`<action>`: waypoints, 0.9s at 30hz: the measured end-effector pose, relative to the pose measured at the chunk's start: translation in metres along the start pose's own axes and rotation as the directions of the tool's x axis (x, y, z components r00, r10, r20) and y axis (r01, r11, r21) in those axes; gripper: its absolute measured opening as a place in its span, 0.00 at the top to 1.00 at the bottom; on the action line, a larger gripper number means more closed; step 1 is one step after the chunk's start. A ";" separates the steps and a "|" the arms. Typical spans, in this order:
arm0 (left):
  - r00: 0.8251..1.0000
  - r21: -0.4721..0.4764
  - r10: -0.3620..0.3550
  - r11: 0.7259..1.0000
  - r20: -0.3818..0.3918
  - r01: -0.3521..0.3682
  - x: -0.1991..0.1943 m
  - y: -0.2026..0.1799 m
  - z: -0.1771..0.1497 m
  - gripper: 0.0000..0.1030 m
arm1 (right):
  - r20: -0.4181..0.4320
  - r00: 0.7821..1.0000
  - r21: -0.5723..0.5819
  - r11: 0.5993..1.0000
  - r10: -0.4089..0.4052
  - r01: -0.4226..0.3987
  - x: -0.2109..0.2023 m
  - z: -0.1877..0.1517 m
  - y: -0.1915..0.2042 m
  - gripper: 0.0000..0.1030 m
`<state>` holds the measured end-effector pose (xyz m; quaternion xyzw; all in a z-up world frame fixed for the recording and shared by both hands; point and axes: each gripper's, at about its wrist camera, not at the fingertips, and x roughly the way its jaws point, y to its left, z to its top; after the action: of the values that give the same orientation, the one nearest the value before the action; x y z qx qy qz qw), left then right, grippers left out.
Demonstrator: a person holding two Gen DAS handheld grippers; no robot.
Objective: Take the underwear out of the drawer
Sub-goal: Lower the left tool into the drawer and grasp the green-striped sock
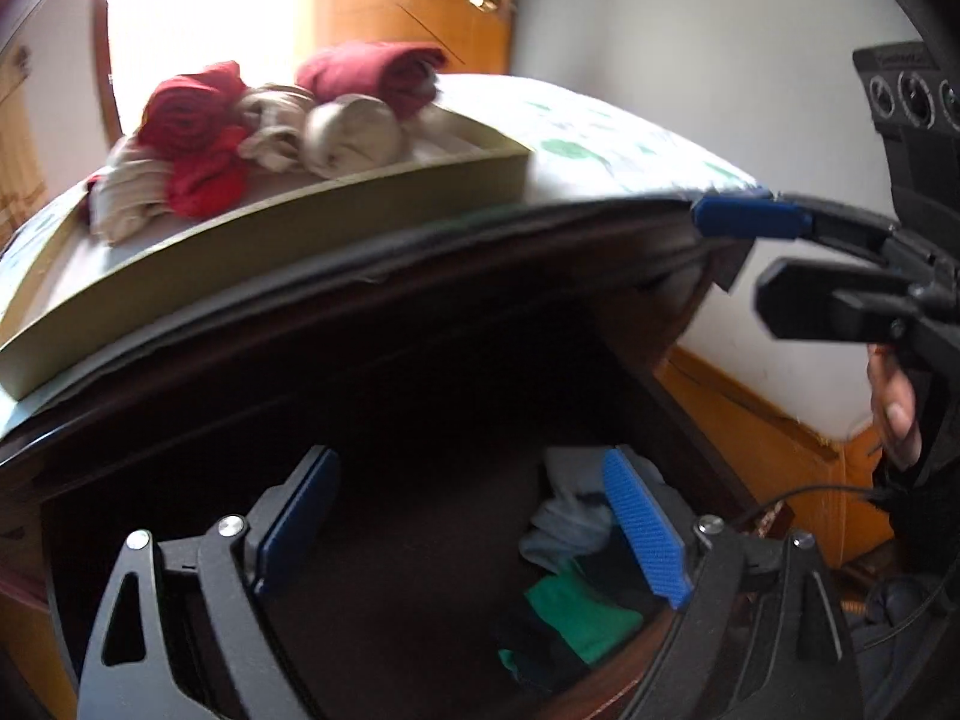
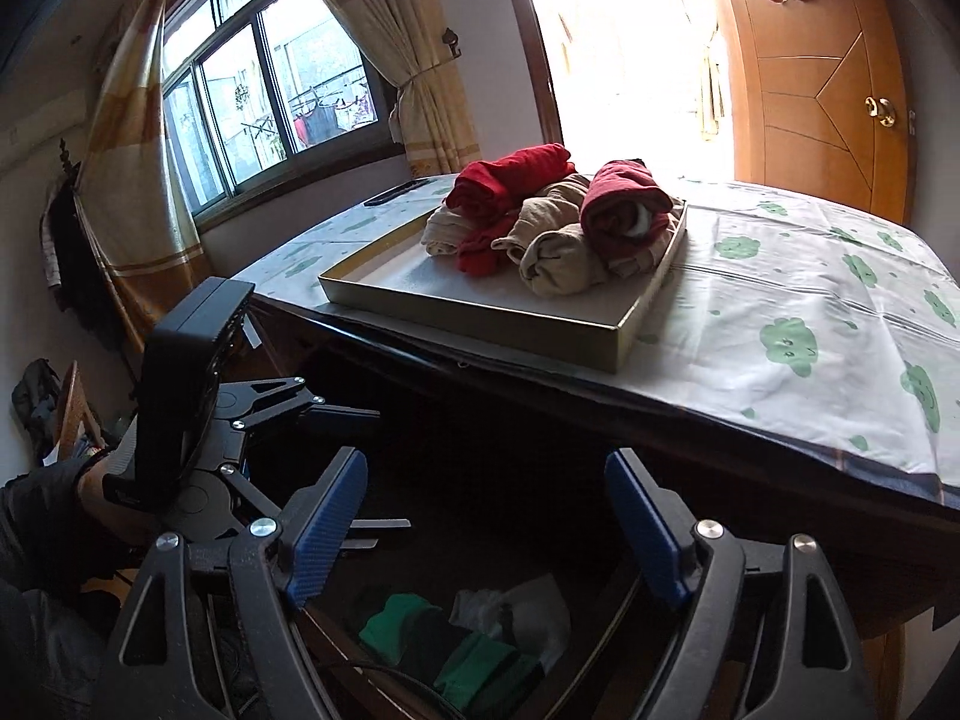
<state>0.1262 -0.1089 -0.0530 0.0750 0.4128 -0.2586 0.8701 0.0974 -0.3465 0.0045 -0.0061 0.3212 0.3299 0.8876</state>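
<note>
Left gripper point(image 1: 474, 531): fingers spread wide, nothing between them, aimed down into the open drawer point(image 1: 384, 420). Right gripper point(image 2: 486, 531): same, fingers wide apart and empty, hovering over the drawer's front edge.

Just past and below the left fingers' right pad: a loose heap of underwear point(image 1: 576, 594) still in the drawer, with green, black and pale grey pieces bunched in one corner. Same heap point(image 2: 468, 642) sits below, between the right fingers. No contact with it visible from either side.

Rest of the drawer interior too dark to read.

Further out, above both sets of fingers: worktop point(image 2: 810, 300) under a cloud-print cloth, carrying a shallow tray point(image 2: 480, 312) with rolled red and beige garments point(image 2: 540, 222) piled at its far end.

Judgement: partway through. Tray pile probably already moved out; several pieces left in the drawer. Next likely a reach down onto the heap, no grasp yet.
</note>
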 end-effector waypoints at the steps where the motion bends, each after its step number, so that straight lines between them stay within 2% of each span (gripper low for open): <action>1: 1.000 0.015 -0.015 1.000 -0.026 0.015 0.004 -0.005 0.000 0.12 | 0.001 1.000 0.000 1.000 -0.005 0.005 -0.005 -0.002 -0.001 0.19; 3: 0.995 0.046 -0.047 0.998 -0.085 0.051 0.014 -0.014 -0.001 0.12 | 0.008 1.000 -0.007 1.000 -0.011 0.011 -0.016 -0.007 0.000 0.19; 5: 0.983 0.081 -0.089 0.991 -0.160 0.103 0.026 -0.024 -0.004 0.12 | 0.020 1.000 -0.019 1.000 -0.012 0.013 -0.026 -0.009 0.002 0.19; 8: 0.972 0.145 -0.081 0.983 -0.220 0.115 0.038 -0.039 -0.007 0.12 | 0.041 0.999 -0.031 0.999 -0.007 0.008 -0.038 -0.011 0.004 0.19; 10: 0.959 0.162 -0.104 0.975 -0.264 0.150 0.045 -0.045 -0.007 0.12 | 0.048 0.999 -0.038 0.999 -0.006 0.008 -0.043 -0.012 0.005 0.19; 15: 0.908 0.106 -0.186 0.965 -0.376 0.242 0.065 -0.044 -0.008 0.12 | 0.065 0.998 -0.062 0.998 -0.005 0.009 -0.052 -0.011 0.009 0.18; 19: 0.857 0.051 -0.250 0.951 -0.450 0.304 0.077 -0.045 -0.014 0.12 | 0.053 0.999 -0.047 0.999 -0.005 0.007 -0.045 -0.017 0.006 0.18; 22: 0.826 0.029 -0.255 0.950 -0.502 0.311 0.087 -0.046 -0.018 0.14 | 0.044 0.999 -0.028 0.999 -0.019 0.021 -0.038 -0.022 0.001 0.18; 25: 0.792 0.014 -0.272 0.943 -0.546 0.333 0.095 -0.049 -0.023 0.23 | 0.037 0.999 -0.015 1.000 -0.013 0.013 -0.033 -0.027 -0.002 0.18; 26: 0.783 -0.004 -0.289 0.939 -0.551 0.344 0.097 -0.049 -0.025 0.28 | 0.035 0.999 -0.014 1.000 -0.017 0.017 -0.032 -0.029 -0.002 0.18; 27: 0.774 -0.014 -0.299 0.936 -0.558 0.351 0.098 -0.048 -0.027 0.37 | 0.034 0.999 -0.014 1.000 -0.024 0.024 -0.030 -0.030 -0.003 0.18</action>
<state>0.1348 -0.1790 -0.1403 0.1133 0.6401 -0.3908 0.6517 0.0646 -0.3736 -0.0029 -0.0107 0.3036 0.3217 0.8968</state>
